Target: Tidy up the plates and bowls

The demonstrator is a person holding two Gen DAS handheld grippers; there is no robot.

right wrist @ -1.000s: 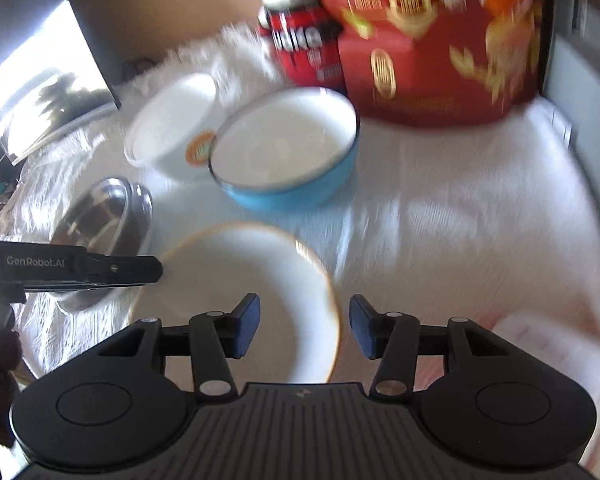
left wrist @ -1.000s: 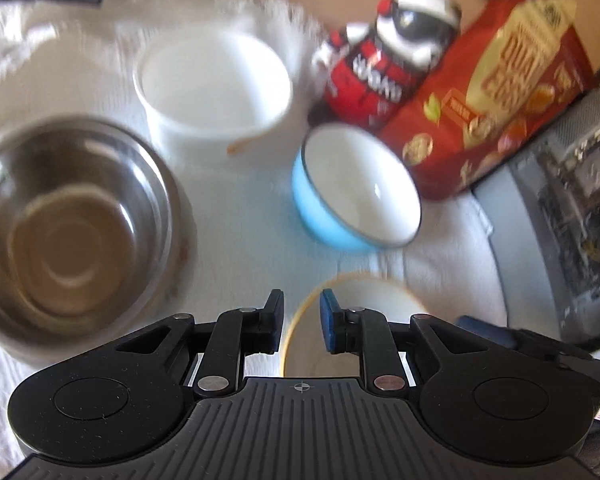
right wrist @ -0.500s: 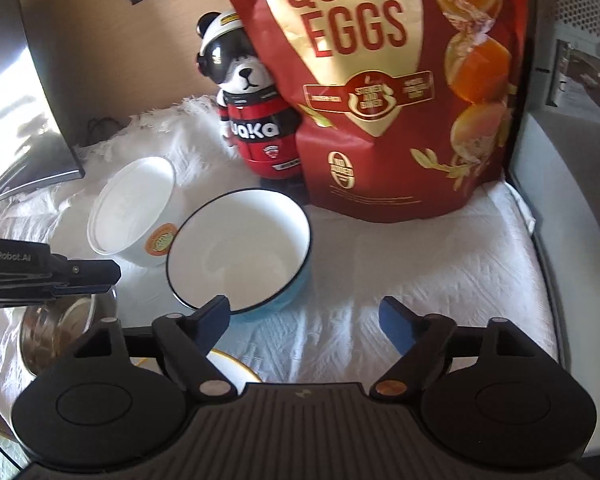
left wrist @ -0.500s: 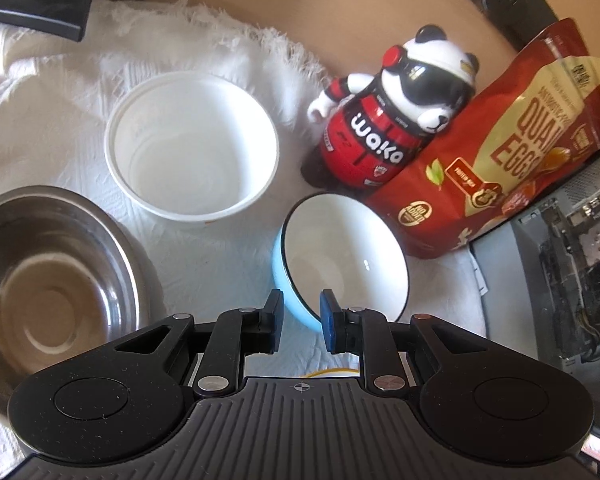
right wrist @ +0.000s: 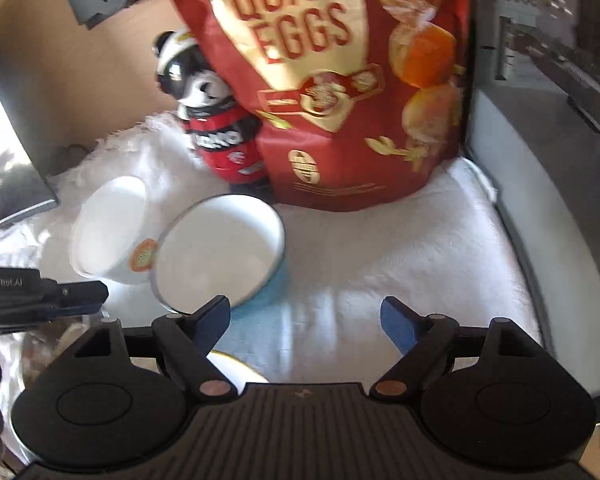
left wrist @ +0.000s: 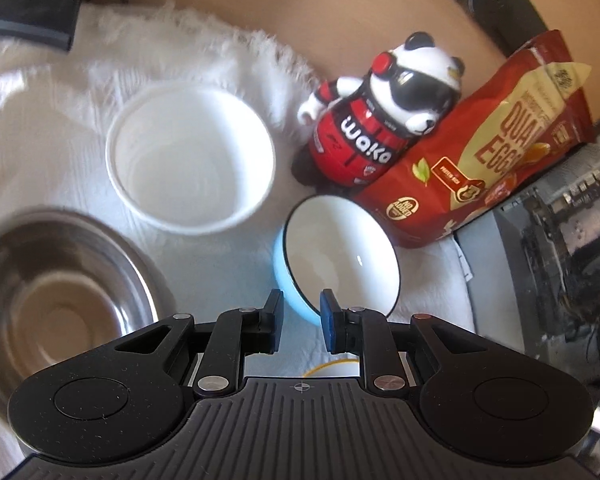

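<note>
A blue bowl [left wrist: 336,256] with a white inside stands on the white cloth just ahead of my left gripper [left wrist: 300,322], whose jaws stand narrowly apart and empty. It also shows in the right wrist view [right wrist: 220,256], ahead and left of my right gripper [right wrist: 306,320], which is wide open and empty. A white paper bowl [left wrist: 190,158] [right wrist: 112,228] sits behind it. A steel bowl [left wrist: 60,296] sits at the left. The gold rim of a white plate [left wrist: 332,366] [right wrist: 236,366] peeks out under both grippers.
A panda figure [left wrist: 380,120] [right wrist: 212,120] and a red quail-egg bag [left wrist: 492,152] [right wrist: 340,80] stand at the back of the white cloth [right wrist: 400,248]. A grey computer case [left wrist: 560,248] [right wrist: 548,120] borders the right. The left gripper shows in the right wrist view [right wrist: 40,292].
Both grippers have moved forward past the plate toward the blue bowl. The right gripper's jaws have opened wide. The left jaws keep the same narrow gap.
</note>
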